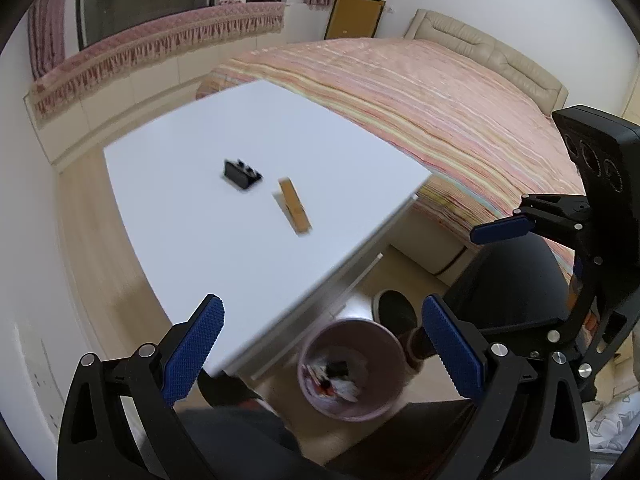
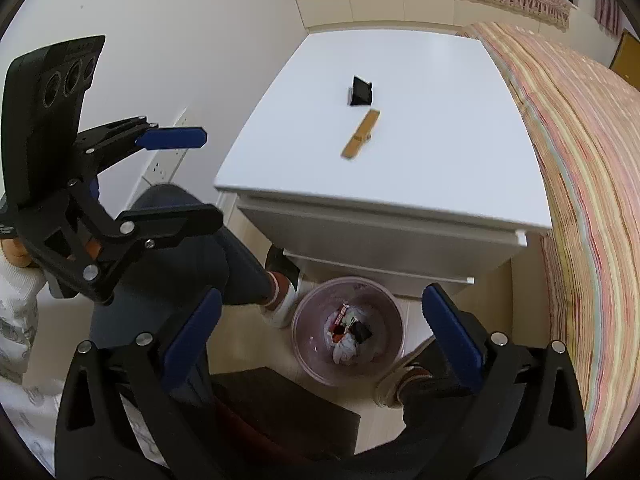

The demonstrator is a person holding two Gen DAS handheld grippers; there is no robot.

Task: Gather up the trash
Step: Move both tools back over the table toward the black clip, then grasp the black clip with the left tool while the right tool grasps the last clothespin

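Left wrist view.
- Left gripper (image 1: 322,350): blue-padded fingers spread wide, nothing between them; we hold it above the near edge of the white rectangular table (image 1: 192,208).
- Right gripper (image 1: 502,230): seen side-on, to the right of the table; only one blue pad shows here, so from this view we cannot tell its spread.
- Small black clip-like plastic piece (image 1: 241,174): on the table, near its middle, blurred.
- Flat tan wooden strip (image 1: 295,206): on the table just beside the black piece, apart from it, nearer the table's front edge.
- Round translucent pink waste bin (image 1: 348,368): on the floor below the table's front edge, already holding crumpled wrappers.

Right wrist view.
- Right gripper (image 2: 322,338): fingers wide apart and empty, hanging directly over the waste bin (image 2: 346,330), in front of the table (image 2: 400,168).
- Left gripper (image 2: 176,176): to the left of the table, fingers apart, empty.
- Black piece (image 2: 361,91) and wooden strip (image 2: 360,133): both on the table top, well back from its front edge.

Handling note: we judge the step in hand to be a reach for one table item. We would take the strip across its narrow width, fingers straddling it squarely and lowered until the pads nearly touch the table, since a flat piece slips out of a high pinch. Carry it over the bin before releasing.
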